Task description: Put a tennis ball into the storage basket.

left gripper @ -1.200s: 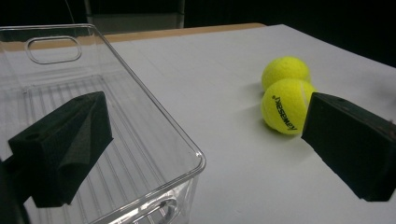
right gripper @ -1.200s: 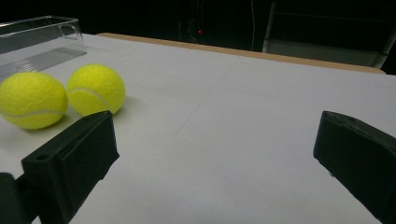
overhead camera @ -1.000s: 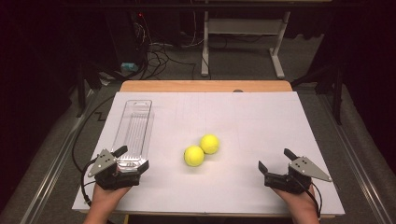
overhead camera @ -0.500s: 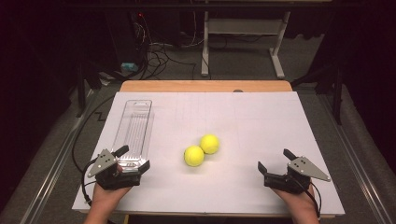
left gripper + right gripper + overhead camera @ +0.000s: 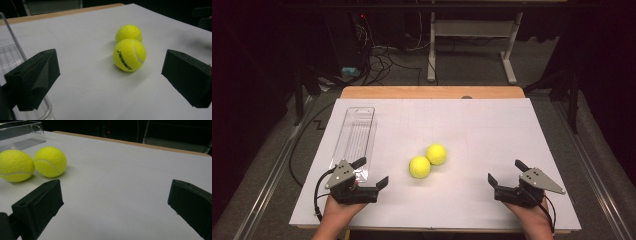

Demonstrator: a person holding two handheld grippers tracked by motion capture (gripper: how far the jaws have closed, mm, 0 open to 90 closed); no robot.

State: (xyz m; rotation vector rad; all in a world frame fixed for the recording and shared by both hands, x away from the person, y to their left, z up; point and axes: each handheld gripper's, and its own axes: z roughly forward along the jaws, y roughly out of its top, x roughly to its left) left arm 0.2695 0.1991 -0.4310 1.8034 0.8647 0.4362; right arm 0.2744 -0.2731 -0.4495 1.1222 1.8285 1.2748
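I held the left tool (image 5: 371, 173) at the near left of the white counter (image 5: 492, 135), its jaws spread wide and empty, one jaw just over the near end of a clear plastic tray (image 5: 356, 135). My right tool (image 5: 507, 172) sat at the near right, jaws also wide apart, gripping nothing. Two yellow tennis balls (image 5: 428, 160) lay touching each other near the middle of the counter, between the tools and apart from both.
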